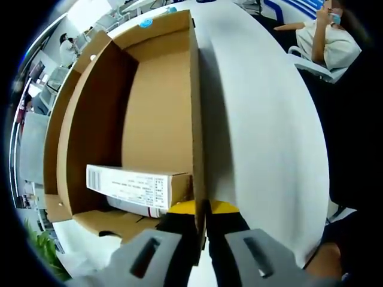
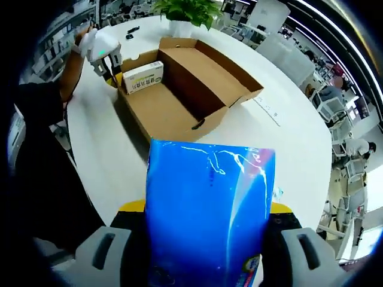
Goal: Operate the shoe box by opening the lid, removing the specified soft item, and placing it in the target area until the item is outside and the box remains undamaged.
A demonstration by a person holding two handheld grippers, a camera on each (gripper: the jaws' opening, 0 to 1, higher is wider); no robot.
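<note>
Left gripper view: left gripper (image 1: pixel 200 239) clenched on the shoe box (image 1: pixel 128 119) wall at 6 o'clock; white carton (image 1: pixel 139 188) inside, print unreadable. Right gripper view: right gripper (image 2: pixel 206 239) grasping blue soft pack (image 2: pixel 206 209), label cut off; box at 12 o'clock on the white table (image 2: pixel 287 131).

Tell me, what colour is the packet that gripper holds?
Bright blue and glossy; the packet shows best in the right gripper view.
</note>
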